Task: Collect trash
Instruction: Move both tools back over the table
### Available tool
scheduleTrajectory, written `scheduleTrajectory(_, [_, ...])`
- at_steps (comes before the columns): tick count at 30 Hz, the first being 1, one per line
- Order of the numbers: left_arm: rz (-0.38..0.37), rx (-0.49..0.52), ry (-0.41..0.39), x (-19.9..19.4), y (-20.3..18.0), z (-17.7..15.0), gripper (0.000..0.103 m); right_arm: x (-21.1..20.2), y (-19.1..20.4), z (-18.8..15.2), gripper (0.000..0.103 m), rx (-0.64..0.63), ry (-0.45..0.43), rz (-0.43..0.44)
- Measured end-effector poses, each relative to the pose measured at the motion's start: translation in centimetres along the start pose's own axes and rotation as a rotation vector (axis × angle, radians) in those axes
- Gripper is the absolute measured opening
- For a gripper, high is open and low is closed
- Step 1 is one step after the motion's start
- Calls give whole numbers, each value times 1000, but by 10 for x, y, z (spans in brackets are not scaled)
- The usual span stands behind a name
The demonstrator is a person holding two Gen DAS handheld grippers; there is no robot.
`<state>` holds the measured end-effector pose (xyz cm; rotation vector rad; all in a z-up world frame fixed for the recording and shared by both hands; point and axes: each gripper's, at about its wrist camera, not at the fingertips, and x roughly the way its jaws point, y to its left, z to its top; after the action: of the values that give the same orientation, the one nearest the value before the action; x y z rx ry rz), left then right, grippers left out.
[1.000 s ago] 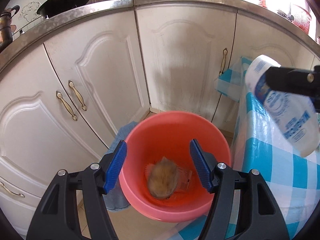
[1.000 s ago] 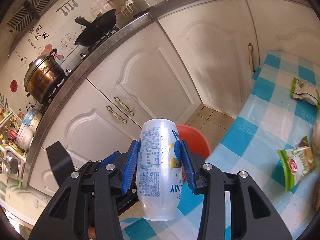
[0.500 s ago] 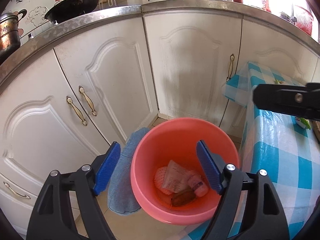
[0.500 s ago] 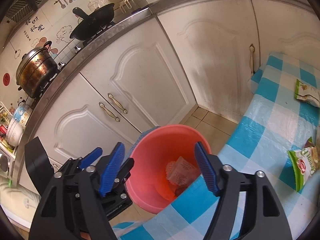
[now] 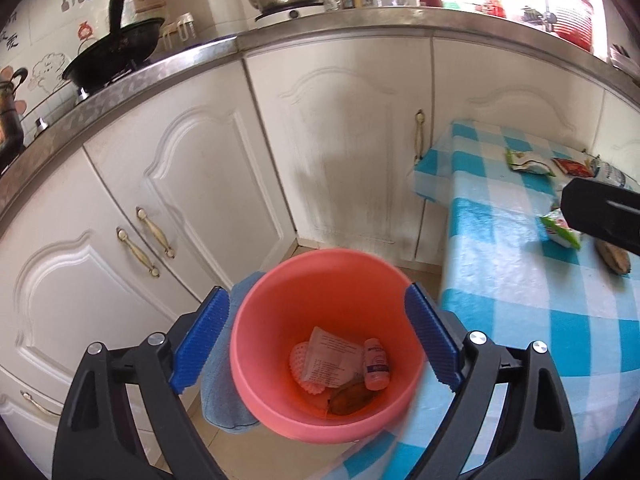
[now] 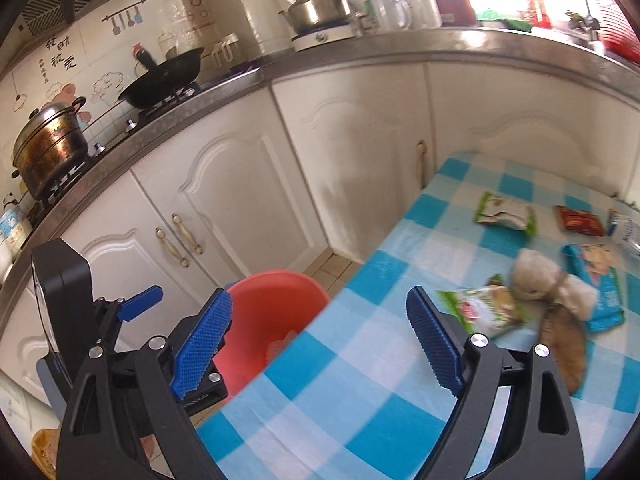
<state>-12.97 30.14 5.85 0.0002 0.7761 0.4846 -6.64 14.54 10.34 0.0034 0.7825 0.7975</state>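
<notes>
You are looking down into the red bin, whose mouth is lying open above the trash at its bottom. The white cabinets are closing it in behind and on the left, a blue cloth is lying on the floor against its left side, and the checkered surface is crowding its right rim. On that surface, the near left corner is staying bare, while snack wrappers and a pale wad are cluttering the right edge and far corner. Both grippers, left gripper and right gripper, are spread wide.
</notes>
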Motion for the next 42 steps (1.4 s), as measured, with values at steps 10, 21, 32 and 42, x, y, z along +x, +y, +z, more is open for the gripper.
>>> scheduleTrajectory(10, [-75,71,-44,-24,-49,15,90,-49,-50,-11,92,103,-79,-107])
scheduleTrajectory(21, [-115,162,-68,-44,-101,18,90,-85,-107,-28,92,240,-121,-154])
scheduleTrajectory(32, [-113,229,-70,-53,-138,18,90,-114,-158,-40,92,345,-173,-186])
scheduleTrajectory(42, [-254,228,-54,-53,-161,42,90,-144,-222,-52,93,471,-193,-280])
